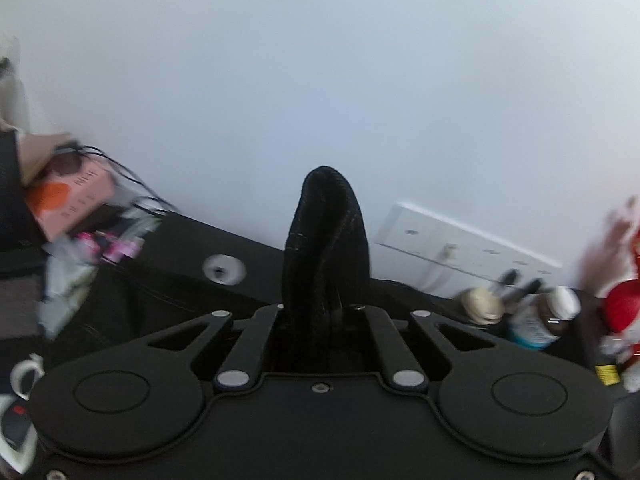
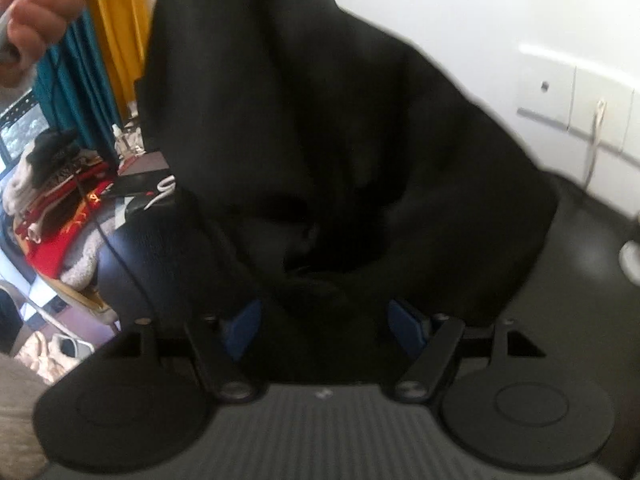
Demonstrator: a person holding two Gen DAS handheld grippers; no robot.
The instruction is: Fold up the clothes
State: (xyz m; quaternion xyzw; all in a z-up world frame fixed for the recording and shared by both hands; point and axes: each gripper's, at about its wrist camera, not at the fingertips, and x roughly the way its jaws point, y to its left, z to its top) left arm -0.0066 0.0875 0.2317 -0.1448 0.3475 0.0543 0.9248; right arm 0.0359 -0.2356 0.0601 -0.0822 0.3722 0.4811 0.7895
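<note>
A black garment (image 1: 326,240) is grasped by the left tongs (image 1: 320,312), which are clenched on a fold of it; in the left wrist view this fold is seen standing up between the two arms of the tongs, in front of a white wall (image 1: 320,80). In the right wrist view the same black garment (image 2: 320,140) is seen hanging down from the upper left, where a hand (image 2: 36,12) is visible, and its lower part is heaped on the dark tabletop (image 2: 560,300). The right tongs (image 2: 326,326) are released: the blue pads (image 2: 242,330) are held well apart, with the dark cloth lying between them, and it cannot be told if the cloth is touched by them. A white socket strip (image 1: 460,244) is fixed on the wall behind the tabletop. Bottles (image 1: 536,320) are seen at the right edge, and a pink box (image 1: 68,200) among small things at the left. A pile of clothes (image 2: 52,208) is seen far at the left in the right wrist view.
</note>
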